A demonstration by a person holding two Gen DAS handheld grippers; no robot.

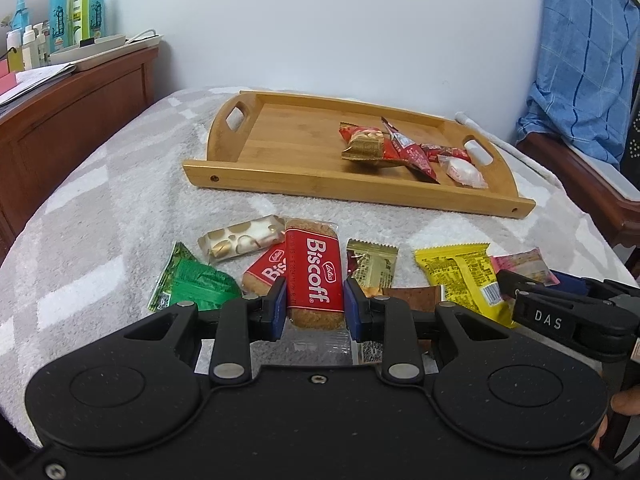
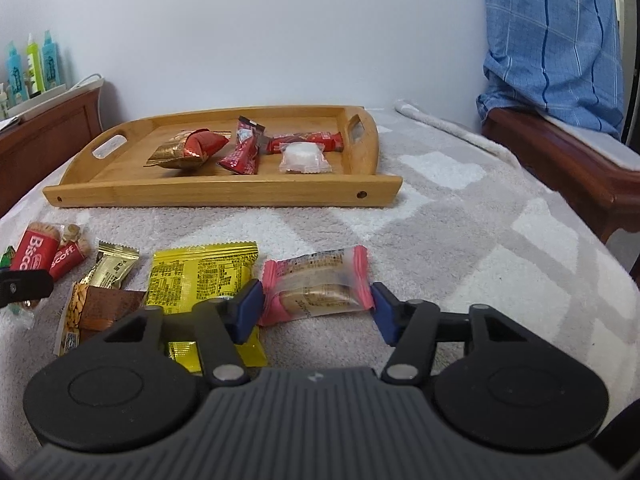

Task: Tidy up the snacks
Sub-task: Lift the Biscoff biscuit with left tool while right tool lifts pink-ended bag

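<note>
My left gripper point(image 1: 315, 312) is shut on a red Biscoff packet point(image 1: 314, 272), blue pads pressing its two long sides. My right gripper point(image 2: 316, 308) is shut on a clear packet with pink ends point(image 2: 316, 284); each pad touches one crimped end. Both packets are low over the grey checked blanket point(image 1: 100, 220). Loose snacks lie around them: a green packet point(image 1: 192, 284), a white-and-gold one point(image 1: 240, 240), a second Biscoff point(image 1: 266, 270), a gold one point(image 1: 372, 266), a yellow one point(image 2: 200, 276) and a brown one point(image 2: 104, 304). Further back, the wooden tray point(image 2: 220, 196) holds several red and white packets.
A wooden cabinet point(image 1: 60, 120) with spray bottles point(image 1: 72, 12) stands at the left. A wooden seat with a blue cloth point(image 2: 552, 40) draped over it is at the right. The tray's left half point(image 1: 280, 136) is bare wood.
</note>
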